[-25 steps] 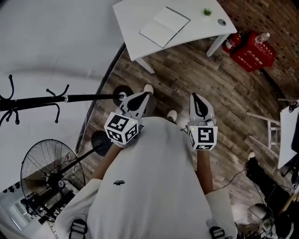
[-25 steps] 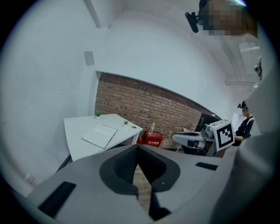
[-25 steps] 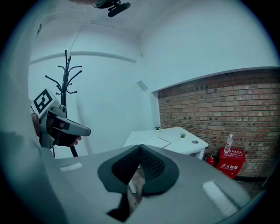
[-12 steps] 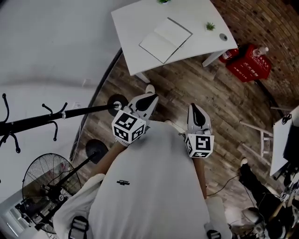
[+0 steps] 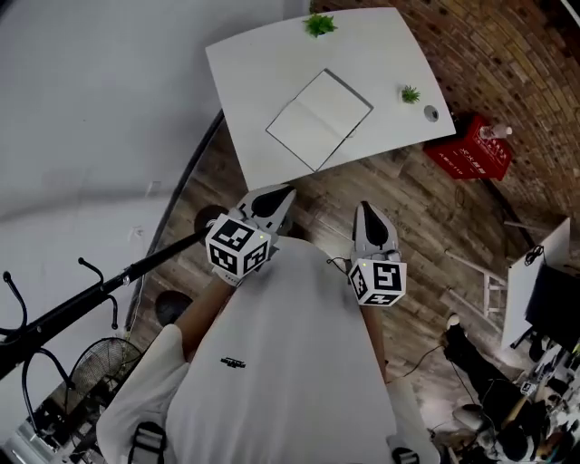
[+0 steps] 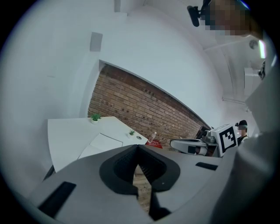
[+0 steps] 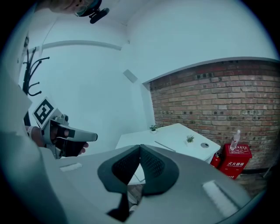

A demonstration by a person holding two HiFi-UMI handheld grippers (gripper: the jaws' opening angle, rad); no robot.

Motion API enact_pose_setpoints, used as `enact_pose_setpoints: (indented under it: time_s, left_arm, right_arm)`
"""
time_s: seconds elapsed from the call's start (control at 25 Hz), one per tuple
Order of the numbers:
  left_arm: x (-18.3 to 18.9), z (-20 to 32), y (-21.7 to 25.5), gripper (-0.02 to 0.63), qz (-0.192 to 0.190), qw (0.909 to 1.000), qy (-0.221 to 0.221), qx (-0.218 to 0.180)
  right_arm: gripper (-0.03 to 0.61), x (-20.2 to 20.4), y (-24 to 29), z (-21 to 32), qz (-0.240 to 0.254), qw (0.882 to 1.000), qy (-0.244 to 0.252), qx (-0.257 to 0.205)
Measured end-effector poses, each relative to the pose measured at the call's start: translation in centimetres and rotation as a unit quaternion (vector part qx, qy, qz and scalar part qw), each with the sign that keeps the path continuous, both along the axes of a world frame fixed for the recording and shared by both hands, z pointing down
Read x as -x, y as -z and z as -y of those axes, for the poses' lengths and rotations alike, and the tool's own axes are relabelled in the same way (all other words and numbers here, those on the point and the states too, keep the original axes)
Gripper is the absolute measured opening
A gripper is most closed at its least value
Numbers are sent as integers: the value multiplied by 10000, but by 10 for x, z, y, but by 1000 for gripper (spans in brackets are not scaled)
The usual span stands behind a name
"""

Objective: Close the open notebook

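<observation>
One white surface (image 5: 249, 86), rectangular, stands on a wood-plank floor (image 5: 417, 208) by a brick wall (image 5: 507, 54).

One open notebook (image 5: 319, 120) lies flat with blank pages near the middle of the surface, well apart from both grippers.

Two small pots each hold a green plant: far pot (image 5: 319, 24) at the far edge, right pot (image 5: 410, 93) to the right of the notebook. A small round fitting (image 5: 430, 113), possibly a cable port, sits just beside the right pot.

One red crate (image 5: 471, 154) is on the floor beside the surface; a clear bottle (image 5: 495, 133) stands upright at its top.

One left hand-held gripper (image 5: 283, 192) is clenched and empty, short of the surface's near edge.

One right hand-held gripper (image 5: 365, 208) is clenched and empty, alongside the left one over the floor.
</observation>
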State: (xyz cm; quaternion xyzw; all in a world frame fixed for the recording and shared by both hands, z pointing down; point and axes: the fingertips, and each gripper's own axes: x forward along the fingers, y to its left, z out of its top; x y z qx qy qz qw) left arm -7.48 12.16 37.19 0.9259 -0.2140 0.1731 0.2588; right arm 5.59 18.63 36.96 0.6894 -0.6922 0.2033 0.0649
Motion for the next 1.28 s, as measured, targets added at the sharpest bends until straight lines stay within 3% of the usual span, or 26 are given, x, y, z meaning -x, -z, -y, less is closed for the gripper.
enact_pose_setpoints:
  time_s: [0.24,0.48,0.8,1.0,1.28]
  left_arm:
    - [0,59,4,9,-270,9988,-301,264]
    - [18,117,-2,9,-519,9976,126,434]
    - [6,141,-3,9,-450,9983,236,293]
    - [-8,133,-7,9,-272,9991,154,271]
    - [-22,142,-13,9,-52,9995,247,166]
  right_arm:
    - [12,21,6,77,-257,9994,204,131]
    - [12,30,3,127,-364,9987,245,244]
    - [12,6,0,143,-151,9992,189,328]
    - [12,-14,-5,148,-174,9986,403,309]
    - [12,-49,-7,152,0,9996,188,207]
